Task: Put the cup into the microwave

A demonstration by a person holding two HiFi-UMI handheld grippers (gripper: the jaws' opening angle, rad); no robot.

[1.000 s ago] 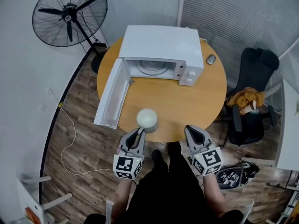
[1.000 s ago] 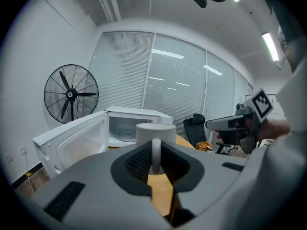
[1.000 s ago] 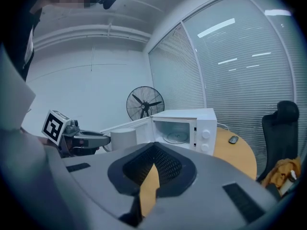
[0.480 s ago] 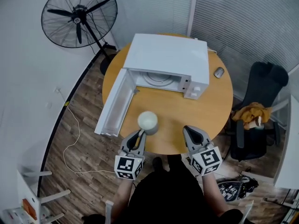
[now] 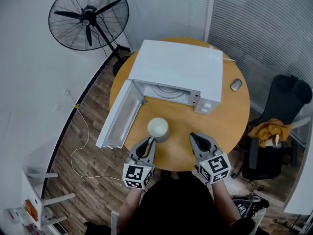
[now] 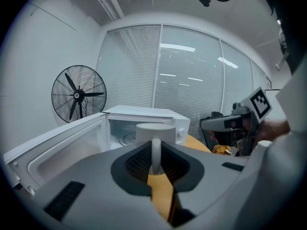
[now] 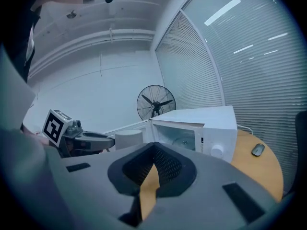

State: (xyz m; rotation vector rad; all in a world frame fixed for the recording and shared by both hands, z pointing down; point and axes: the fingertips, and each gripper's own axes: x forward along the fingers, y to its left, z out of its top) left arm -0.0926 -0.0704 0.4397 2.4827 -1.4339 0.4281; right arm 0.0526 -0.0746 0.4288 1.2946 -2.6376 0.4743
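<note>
The left tongs (image 5: 149, 142) point forward and slightly inward, jaws clamped on the handle of the cup (image 5: 158, 129). The right tongs (image 5: 193, 137) are held level with them, apart to the right, tips together and gripping nothing.

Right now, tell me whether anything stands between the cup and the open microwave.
Nothing visible does. The cup, its handle gripped by the left gripper, faces the microwave's open cavity across bare table. The door is swung wide to the left, clear of that path.
</note>
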